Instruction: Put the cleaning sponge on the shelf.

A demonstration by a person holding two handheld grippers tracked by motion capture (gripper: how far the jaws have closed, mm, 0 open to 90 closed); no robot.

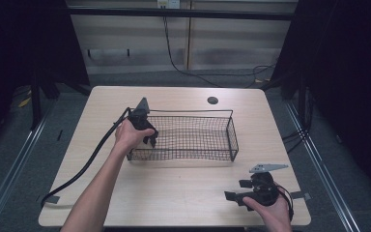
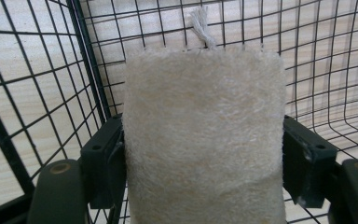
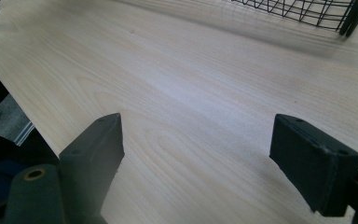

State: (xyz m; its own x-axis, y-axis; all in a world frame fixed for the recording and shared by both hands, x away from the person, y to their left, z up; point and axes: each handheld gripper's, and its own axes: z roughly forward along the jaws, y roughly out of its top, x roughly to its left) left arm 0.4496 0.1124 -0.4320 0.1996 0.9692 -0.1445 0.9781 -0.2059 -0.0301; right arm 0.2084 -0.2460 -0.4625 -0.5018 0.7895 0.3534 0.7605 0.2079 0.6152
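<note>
A: Desk (image 1: pixel 174 193), pale wood; wire basket (image 1: pixel 193 133) sits mid-desk, toward the far edge.

B: Left gripper (image 2: pixel 203 154)?

A: At the basket's left end, jaws clamped on a cream loofah pad (image 2: pixel 203 140), inside the mesh.

B: Right gripper (image 3: pixel 209 158)?

A: Near right corner, jaws apart over bare desk.

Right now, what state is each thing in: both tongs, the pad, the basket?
Left tongs: shut on the loofah pad, inside the basket's left end.
Loofah pad: gripped at both sides, string loop pointing away from the tongs.
Wire basket: upright on the table; no other contents seen.
Right tongs: open, holding nothing, above bare table.
</note>
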